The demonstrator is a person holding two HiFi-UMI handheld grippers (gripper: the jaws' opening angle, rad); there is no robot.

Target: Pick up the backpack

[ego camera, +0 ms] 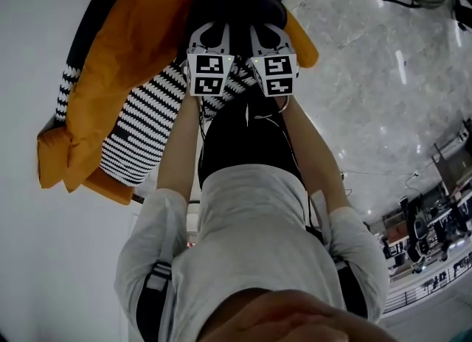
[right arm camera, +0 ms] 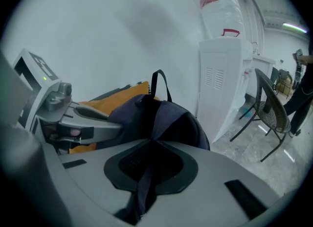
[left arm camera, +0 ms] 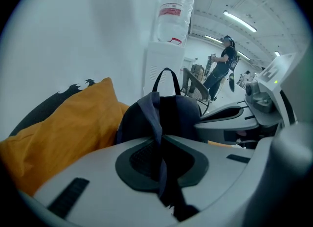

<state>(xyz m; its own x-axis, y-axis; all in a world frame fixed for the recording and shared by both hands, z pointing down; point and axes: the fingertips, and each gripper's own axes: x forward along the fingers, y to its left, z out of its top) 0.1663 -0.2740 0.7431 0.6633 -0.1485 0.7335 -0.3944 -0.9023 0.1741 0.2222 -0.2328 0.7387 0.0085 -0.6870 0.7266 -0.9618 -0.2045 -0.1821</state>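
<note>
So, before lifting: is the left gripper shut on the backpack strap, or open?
Shut: the left gripper has its pads pressed together on the strap of the backpack.

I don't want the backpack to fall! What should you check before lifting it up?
1. Left gripper shut on the backpack: ok.
2. Right gripper shut on it too: ok.
3. Both grippers side by side and level: ok.
4. Backpack free of the orange cushion beside it: cannot tell.
5. Zips closed so nothing spills: cannot tell.
</note>
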